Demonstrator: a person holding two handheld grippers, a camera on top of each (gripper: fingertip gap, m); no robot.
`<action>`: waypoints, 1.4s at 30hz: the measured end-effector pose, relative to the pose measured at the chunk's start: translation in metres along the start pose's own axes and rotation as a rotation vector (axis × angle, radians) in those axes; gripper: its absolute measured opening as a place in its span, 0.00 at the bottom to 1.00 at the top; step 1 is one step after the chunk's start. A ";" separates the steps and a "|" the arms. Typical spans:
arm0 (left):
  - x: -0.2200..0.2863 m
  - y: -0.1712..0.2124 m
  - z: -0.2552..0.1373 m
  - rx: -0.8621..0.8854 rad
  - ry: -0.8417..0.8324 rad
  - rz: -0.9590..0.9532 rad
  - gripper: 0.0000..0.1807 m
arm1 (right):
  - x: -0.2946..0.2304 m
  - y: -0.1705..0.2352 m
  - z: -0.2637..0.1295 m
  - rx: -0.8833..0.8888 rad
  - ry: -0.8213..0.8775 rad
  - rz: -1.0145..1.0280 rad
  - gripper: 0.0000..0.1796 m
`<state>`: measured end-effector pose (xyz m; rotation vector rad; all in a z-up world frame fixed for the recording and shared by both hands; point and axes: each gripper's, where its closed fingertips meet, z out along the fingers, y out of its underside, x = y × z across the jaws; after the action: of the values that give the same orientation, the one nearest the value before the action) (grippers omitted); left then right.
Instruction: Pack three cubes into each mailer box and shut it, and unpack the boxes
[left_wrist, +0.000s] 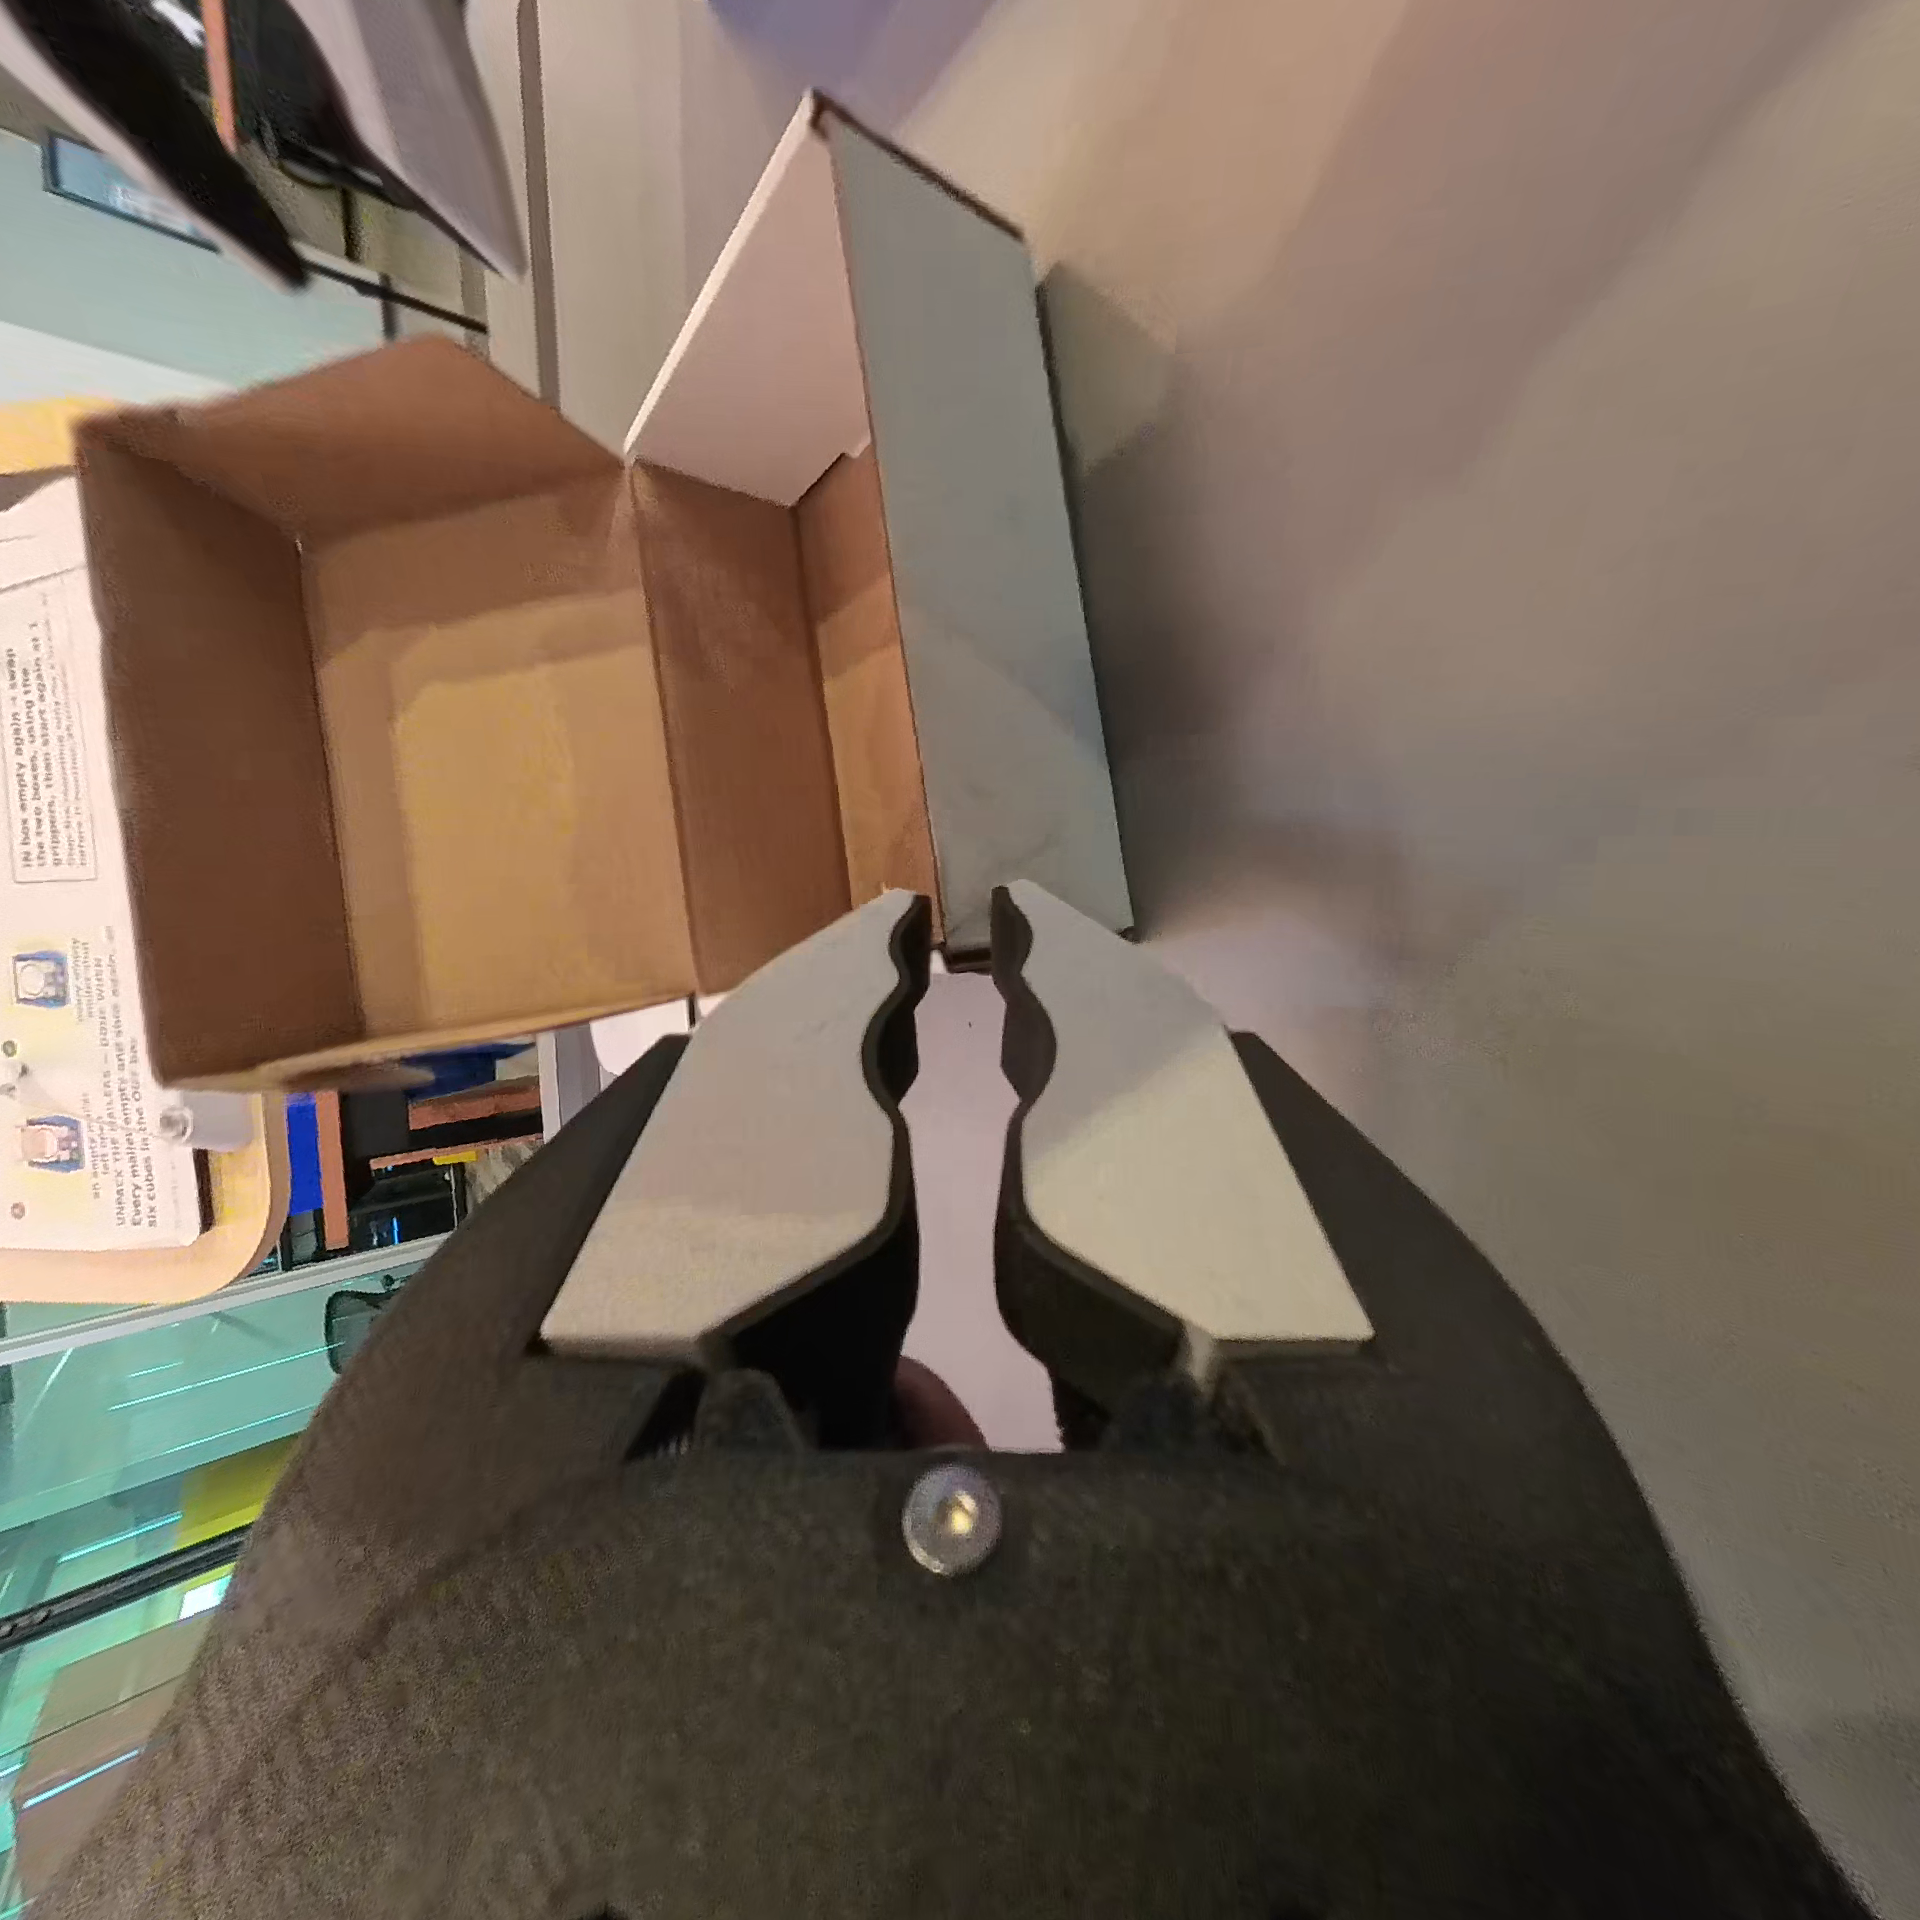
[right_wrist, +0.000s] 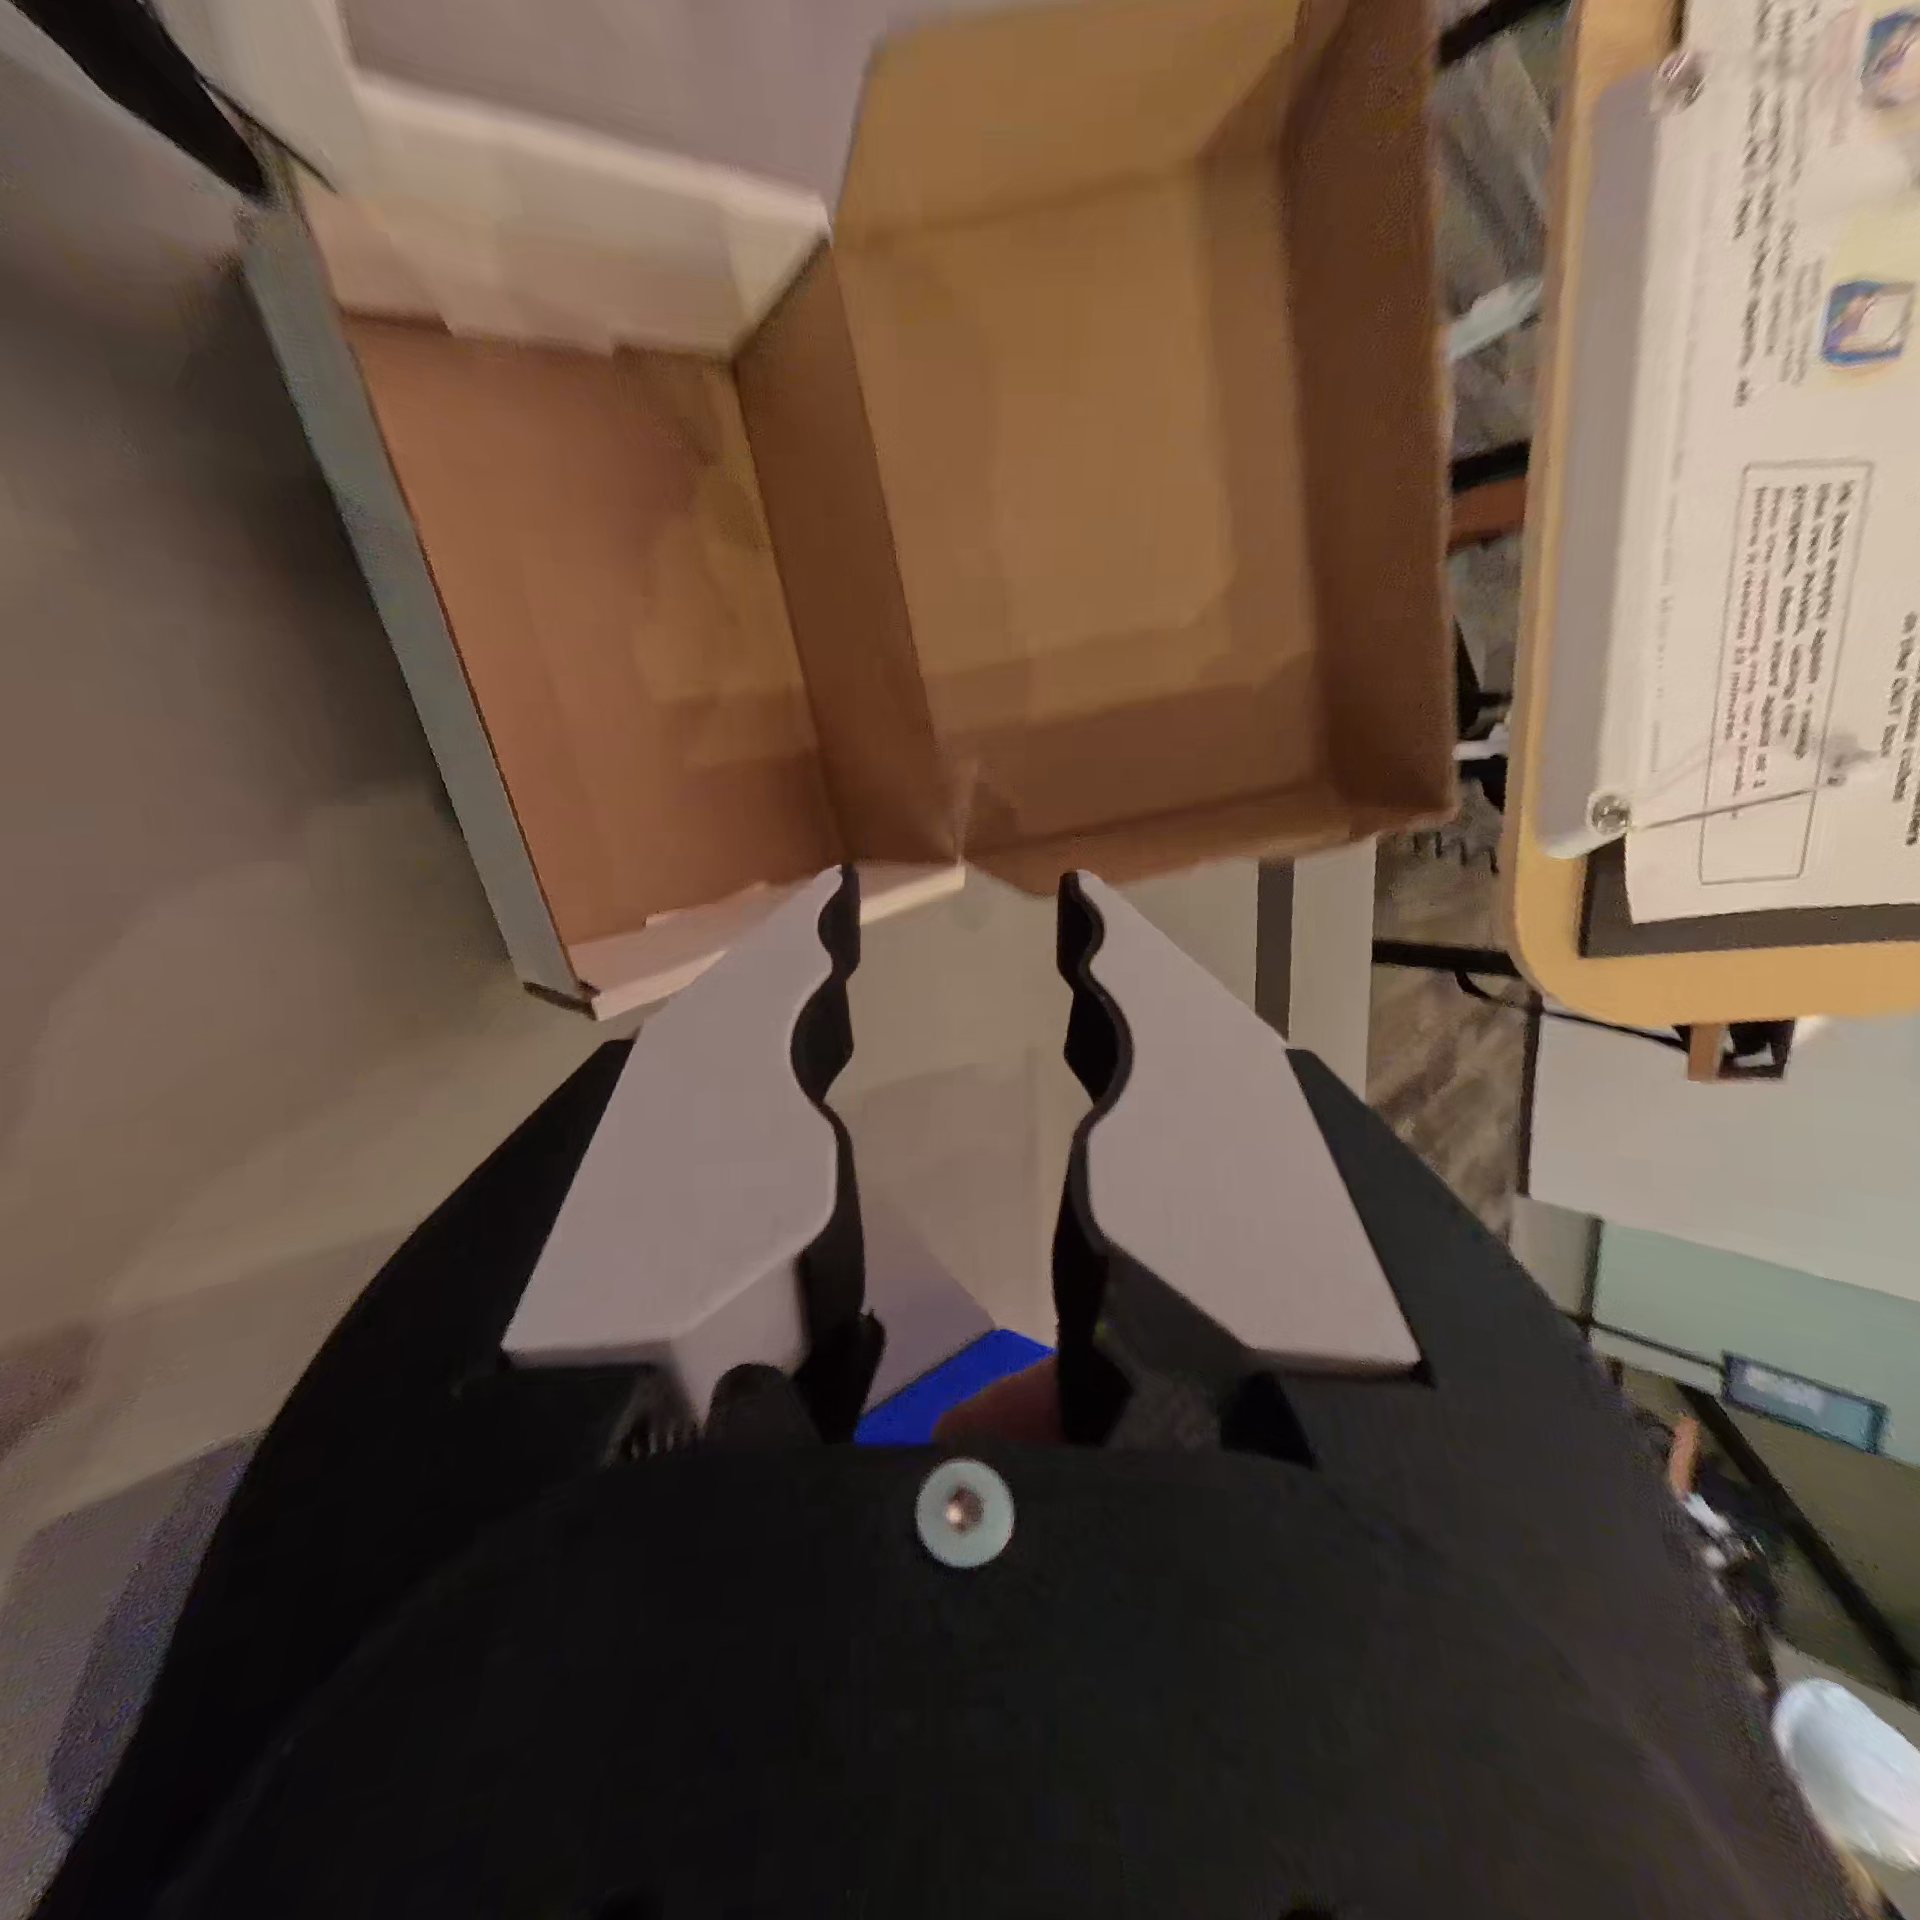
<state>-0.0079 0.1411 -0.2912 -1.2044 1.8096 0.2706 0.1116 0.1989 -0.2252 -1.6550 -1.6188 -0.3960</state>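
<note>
An open mailer box (left_wrist: 488, 727), white outside and brown inside, holds no cubes; it is blurred. Its lid flap (left_wrist: 987, 623) stands edge-on to my left gripper (left_wrist: 961, 920), whose jaws are nearly closed on the flap's lower corner. In the right wrist view the box (right_wrist: 1091, 468) fills the upper middle, its lid (right_wrist: 582, 623) folded out to the left. My right gripper (right_wrist: 956, 894) is open and empty, its tips just below the box's near edge at the hinge fold. A blue cube (right_wrist: 956, 1387) shows low between the right fingers.
A white tabletop (left_wrist: 1507, 727) lies to the right in the left view, and to the left in the right view (right_wrist: 156, 779). A wooden clipboard with a printed sheet (right_wrist: 1714, 468) lies beyond the box and also shows in the left view (left_wrist: 62, 987). Room furniture lies past the table edge.
</note>
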 end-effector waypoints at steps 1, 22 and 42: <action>0.000 0.000 -0.001 0.000 0.000 0.000 0.06 | 0.000 0.003 0.003 -0.016 0.006 0.009 0.19; -0.002 0.003 -0.003 0.025 0.033 0.048 0.05 | 0.004 -0.005 0.090 0.063 -0.375 0.612 0.18; -0.002 0.013 -0.005 -0.009 0.051 0.044 0.05 | -0.004 0.005 0.098 0.043 -0.321 0.683 0.07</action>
<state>-0.0216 0.1455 -0.2907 -1.1891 1.8828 0.2758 0.0875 0.2653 -0.2940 -2.1828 -1.1481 0.2603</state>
